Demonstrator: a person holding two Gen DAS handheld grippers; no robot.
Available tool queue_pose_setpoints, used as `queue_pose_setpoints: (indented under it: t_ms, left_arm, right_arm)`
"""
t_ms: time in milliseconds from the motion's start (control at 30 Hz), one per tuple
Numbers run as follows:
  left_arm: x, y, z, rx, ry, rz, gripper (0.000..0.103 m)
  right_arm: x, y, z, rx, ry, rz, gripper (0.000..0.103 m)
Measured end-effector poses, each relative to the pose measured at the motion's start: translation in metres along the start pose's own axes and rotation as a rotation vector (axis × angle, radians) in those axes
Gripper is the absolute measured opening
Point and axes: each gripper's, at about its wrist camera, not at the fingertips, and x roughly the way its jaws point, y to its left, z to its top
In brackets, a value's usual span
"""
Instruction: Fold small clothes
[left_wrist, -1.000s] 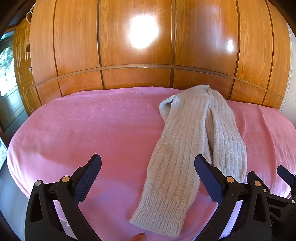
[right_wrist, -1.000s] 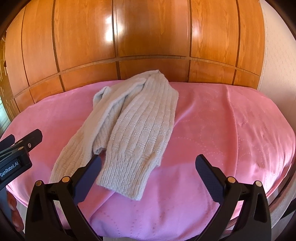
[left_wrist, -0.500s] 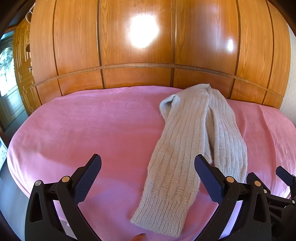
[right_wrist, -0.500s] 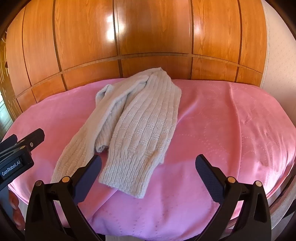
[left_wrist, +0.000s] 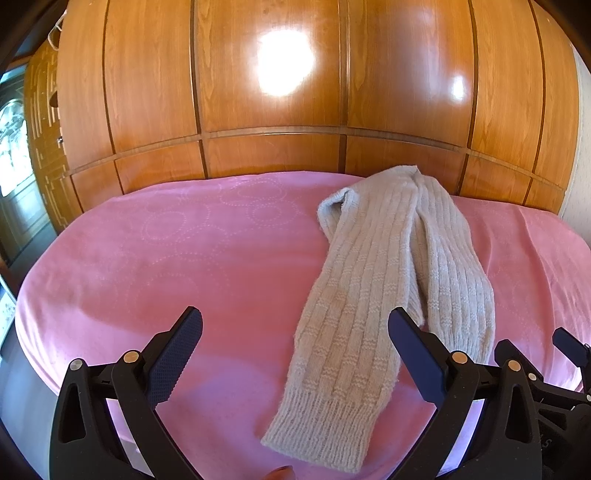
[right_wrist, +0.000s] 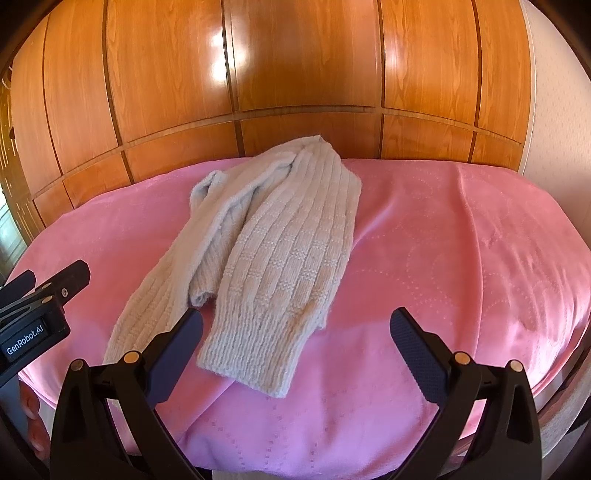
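A grey knitted garment (left_wrist: 384, 295) lies on the pink bed cover (left_wrist: 184, 266), with two long ribbed parts side by side and their cuffs toward me. It also shows in the right wrist view (right_wrist: 280, 258). My left gripper (left_wrist: 295, 354) is open and empty, with the left part's cuff between its fingers and just beyond them. My right gripper (right_wrist: 295, 350) is open and empty, with the right part's cuff between its fingers. The right gripper's body shows at the lower right of the left view (left_wrist: 546, 373). The left gripper's body shows at the left edge of the right view (right_wrist: 33, 317).
A glossy wooden panelled wardrobe (left_wrist: 280, 103) stands right behind the bed. The bed's near edge (right_wrist: 332, 454) lies just under my grippers. A pale wall (right_wrist: 554, 122) is at the far right. A doorway (left_wrist: 14, 155) is at the far left.
Both grippers have shifted slightly; the right view has moved a little closer and lower toward the garment. The garment has not moved. Both grippers stay open.
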Motion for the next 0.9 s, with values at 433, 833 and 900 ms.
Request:
queue_pose_setpoints:
  t_ms: [433, 833, 900]
  left_arm:
    - [0.041, 0.013, -0.015, 0.077, 0.167, -0.119, 0.1]
    - [0.071, -0.013, -0.057, 0.274, 0.305, -0.323, 0.074]
    - [0.07, -0.014, -0.058, 0.278, 0.294, -0.332, 0.056]
  right_arm:
    - [0.014, -0.027, 0.004, 0.06, 0.05, 0.011, 0.1]
    - [0.073, 0.01, -0.012, -0.076, 0.233, 0.142, 0.085]
    - [0.088, 0.014, -0.017, -0.093, 0.279, 0.151, 0.073]
